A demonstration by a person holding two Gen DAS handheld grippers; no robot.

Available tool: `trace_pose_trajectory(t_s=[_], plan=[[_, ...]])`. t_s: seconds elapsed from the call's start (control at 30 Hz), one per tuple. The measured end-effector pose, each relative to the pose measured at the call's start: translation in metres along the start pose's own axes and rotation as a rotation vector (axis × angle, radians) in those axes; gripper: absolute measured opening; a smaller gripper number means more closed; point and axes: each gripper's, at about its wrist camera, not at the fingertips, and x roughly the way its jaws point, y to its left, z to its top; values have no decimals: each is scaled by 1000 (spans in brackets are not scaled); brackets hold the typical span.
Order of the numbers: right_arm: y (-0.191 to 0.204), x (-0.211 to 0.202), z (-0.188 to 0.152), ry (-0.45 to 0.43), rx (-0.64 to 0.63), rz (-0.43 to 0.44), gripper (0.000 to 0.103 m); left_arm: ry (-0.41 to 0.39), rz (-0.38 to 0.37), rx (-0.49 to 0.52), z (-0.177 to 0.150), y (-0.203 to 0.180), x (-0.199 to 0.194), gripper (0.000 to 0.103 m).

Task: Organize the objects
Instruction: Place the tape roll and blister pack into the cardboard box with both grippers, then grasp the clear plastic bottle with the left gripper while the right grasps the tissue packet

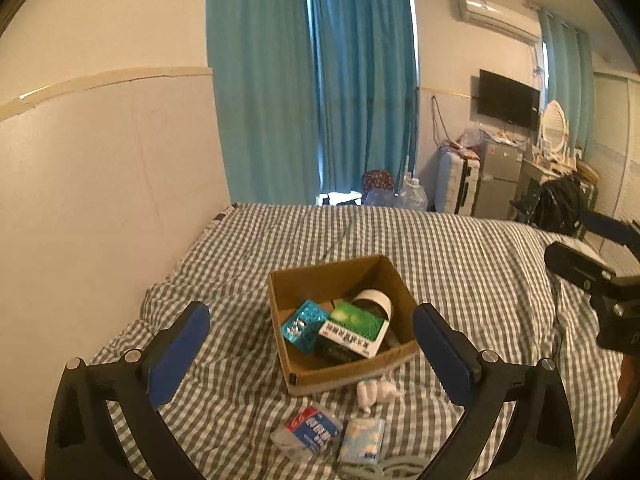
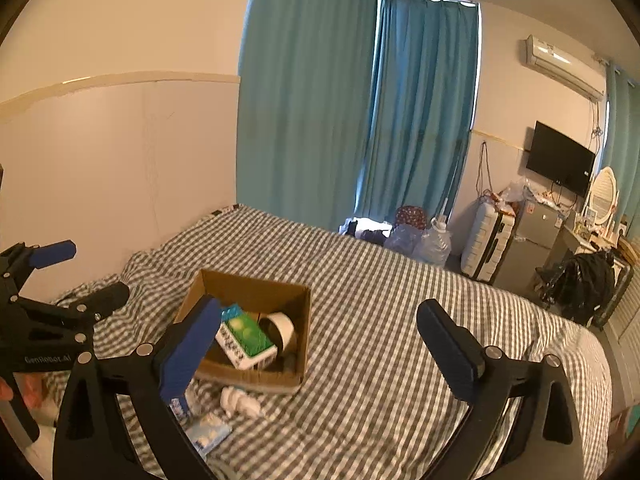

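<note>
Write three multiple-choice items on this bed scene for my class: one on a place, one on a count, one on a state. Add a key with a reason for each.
1. Where does the green and white medicine box lie?
A. In the cardboard box
B. On the bare bedcover
C. On the suitcase

2. How many small items lie on the checked bedcover just in front of the cardboard box?
A. One
B. Three
C. Six

3. How is the left gripper?
A. Shut on a packet
B. Open, holding nothing
C. Shut, empty

Key: A, it rests inside with the teal blister pack and the white-lidded jar. B, the red and blue packet, white wad and pale blue packet. B, its fingers stand wide apart, nothing between.
</note>
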Motion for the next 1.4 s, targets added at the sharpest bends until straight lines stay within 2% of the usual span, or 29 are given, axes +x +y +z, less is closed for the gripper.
trace_pose_trajectory(t_s=[0.2, 0.4, 0.73, 0.87, 1.1, 1.27, 1.4], plan=[[6, -8, -21, 10, 1, 0, 100, 19, -12, 7, -20, -1, 9, 103], [16, 10, -54, 54, 23, 29, 100, 31, 2, 26, -53, -1, 32, 103], [41, 88, -135, 255, 56, 87, 100, 195, 21, -20, -137, 23, 109, 103], [55, 111, -158, 312, 50, 104, 100, 247, -6, 24, -161, 21, 131, 103], [63, 143, -182, 384, 59, 107, 100, 329, -79, 70, -183, 8, 161, 103], [64, 159, -196, 416, 77, 108, 100, 374, -90, 110, -193, 1, 183, 103], [63, 165, -203, 429, 88, 111, 100, 377, -110, 97, -195, 3, 178, 96]])
